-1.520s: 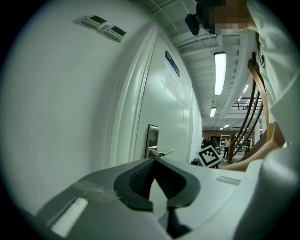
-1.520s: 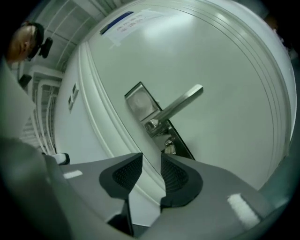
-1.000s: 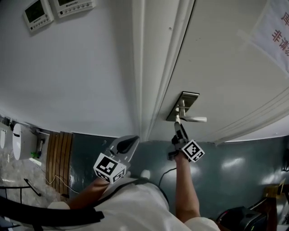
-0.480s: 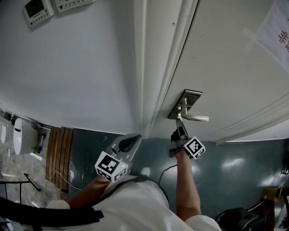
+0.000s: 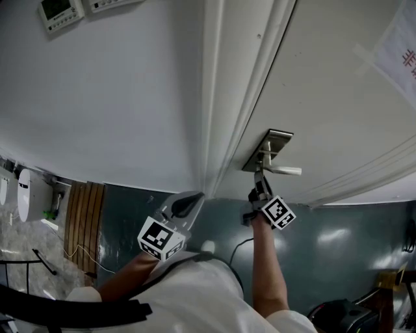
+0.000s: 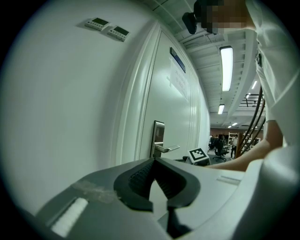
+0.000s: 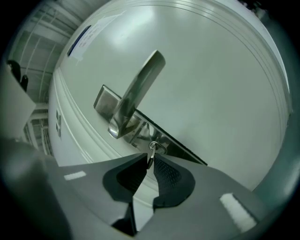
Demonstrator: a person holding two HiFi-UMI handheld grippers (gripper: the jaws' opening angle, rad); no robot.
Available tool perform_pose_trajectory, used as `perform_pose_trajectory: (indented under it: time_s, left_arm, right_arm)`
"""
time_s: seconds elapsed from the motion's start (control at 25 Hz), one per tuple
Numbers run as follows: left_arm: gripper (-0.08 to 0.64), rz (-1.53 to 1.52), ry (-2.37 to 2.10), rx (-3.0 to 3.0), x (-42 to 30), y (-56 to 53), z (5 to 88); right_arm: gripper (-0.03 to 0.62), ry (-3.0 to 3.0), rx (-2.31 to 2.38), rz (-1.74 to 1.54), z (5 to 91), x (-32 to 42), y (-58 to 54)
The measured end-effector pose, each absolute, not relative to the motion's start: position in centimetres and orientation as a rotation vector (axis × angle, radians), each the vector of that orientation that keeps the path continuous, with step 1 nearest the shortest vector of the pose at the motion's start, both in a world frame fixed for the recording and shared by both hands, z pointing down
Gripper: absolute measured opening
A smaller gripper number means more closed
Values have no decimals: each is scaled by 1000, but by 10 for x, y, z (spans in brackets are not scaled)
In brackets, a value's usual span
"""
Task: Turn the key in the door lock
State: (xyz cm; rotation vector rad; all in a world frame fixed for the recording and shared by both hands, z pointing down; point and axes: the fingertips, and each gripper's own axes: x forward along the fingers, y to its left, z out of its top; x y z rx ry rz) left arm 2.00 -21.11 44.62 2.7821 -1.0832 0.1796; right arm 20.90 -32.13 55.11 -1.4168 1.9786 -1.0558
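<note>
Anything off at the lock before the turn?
Nothing stands out. The key sits in the lock plate under the lever handle. The right gripper jaws have just been closing, with the key between them.

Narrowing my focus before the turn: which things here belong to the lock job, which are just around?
Job: key, between the jaws of the right tool, which have just been closing; lock plate; door handle.
Just around: idle left tool; wall control panels; paper notice on the door.
</note>
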Motion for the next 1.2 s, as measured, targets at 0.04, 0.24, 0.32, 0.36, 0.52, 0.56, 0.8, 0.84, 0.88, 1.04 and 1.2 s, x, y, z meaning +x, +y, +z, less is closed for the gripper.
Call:
perform_pose_trajectory:
  time_s: [0.04, 0.24, 0.32, 0.36, 0.52, 0.56, 0.8, 0.84, 0.88, 1.04, 1.2]
  left_arm:
    - [3, 181, -1079, 2789, 20, -210, 446]
    - [4, 171, -1065, 2799, 18, -208, 442]
    - [3, 165, -1059, 2805, 17, -208, 441]
    - [4, 161, -1056, 2809, 17, -207, 440]
    - [3, 151, -1042, 2819, 16, -205, 438]
    - [3, 149, -1038, 2821, 15, -204, 437]
    - [3, 146, -1028, 2831, 10, -200, 436]
    - [3, 145, -1027, 2832, 10, -199, 437]
    - [3, 145, -1025, 2833, 9, -198, 436]
    - [3, 143, -1021, 2833, 8, -195, 436]
    - [3, 147, -1021, 2833, 6, -193, 437]
  right_arm:
    - [51, 2009, -1456, -1038, 551, 208, -321]
    - [49, 2179, -1673, -906, 554, 208, -323]
    - [51, 2228, -1748, -863, 554, 207, -322]
    - [52, 2251, -1780, -843, 554, 207, -322]
    - [54, 2346, -1917, -752, 556, 207, -322]
    - [55, 2369, -1947, -729, 557, 206, -322]
    - [66, 2545, -2138, -524, 558, 205, -322]
    - [67, 2568, -2162, -492, 558, 205, -322]
    - [69, 2586, -2184, -465, 558, 205, -322]
    - [71, 2620, -2253, -393, 557, 204, -322]
    - [71, 2656, -2317, -309, 558, 205, -321]
